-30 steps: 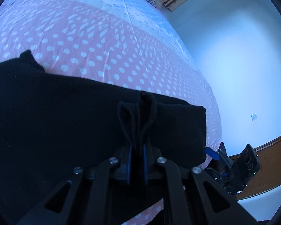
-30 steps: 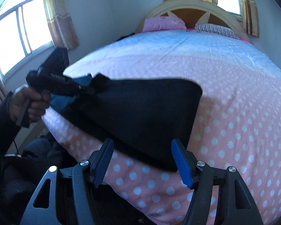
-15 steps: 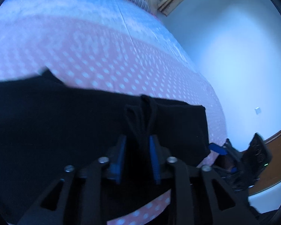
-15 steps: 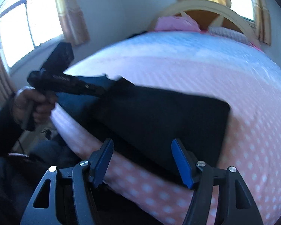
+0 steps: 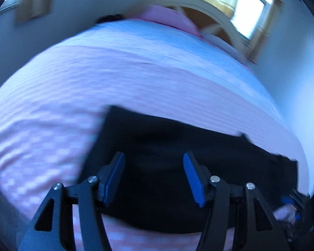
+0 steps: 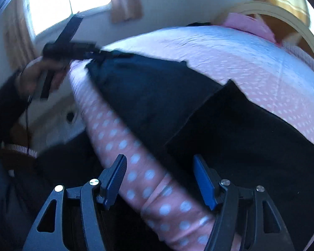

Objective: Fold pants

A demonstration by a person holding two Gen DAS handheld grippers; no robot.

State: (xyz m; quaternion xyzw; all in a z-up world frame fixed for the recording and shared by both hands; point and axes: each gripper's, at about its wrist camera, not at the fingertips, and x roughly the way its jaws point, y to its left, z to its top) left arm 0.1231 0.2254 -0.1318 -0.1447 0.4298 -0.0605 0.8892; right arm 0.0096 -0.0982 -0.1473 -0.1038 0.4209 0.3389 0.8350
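The black pants (image 5: 178, 146) lie folded on the pink dotted bedspread (image 5: 73, 87), near the bed's front edge. My left gripper (image 5: 153, 173) hovers over them with its blue pads wide apart and nothing between them. In the right wrist view the pants (image 6: 198, 108) show one layer lying over another. My right gripper (image 6: 160, 177) is open above the bed's edge, just left of the pants. The left gripper (image 6: 73, 46) appears there at the far left corner of the pants, held by a hand (image 6: 35, 77).
A wooden headboard (image 5: 211, 14) and a pink pillow (image 5: 167, 18) stand at the far end of the bed. Windows with curtains (image 6: 125, 0) line the wall on the left. A dark sleeve (image 6: 4, 108) and floor clutter sit below the left bedside.
My left gripper let go of the pinched pants fabric and opened wide, then swung to face the headboard. The right gripper moved closer to the bed's edge and the pants.
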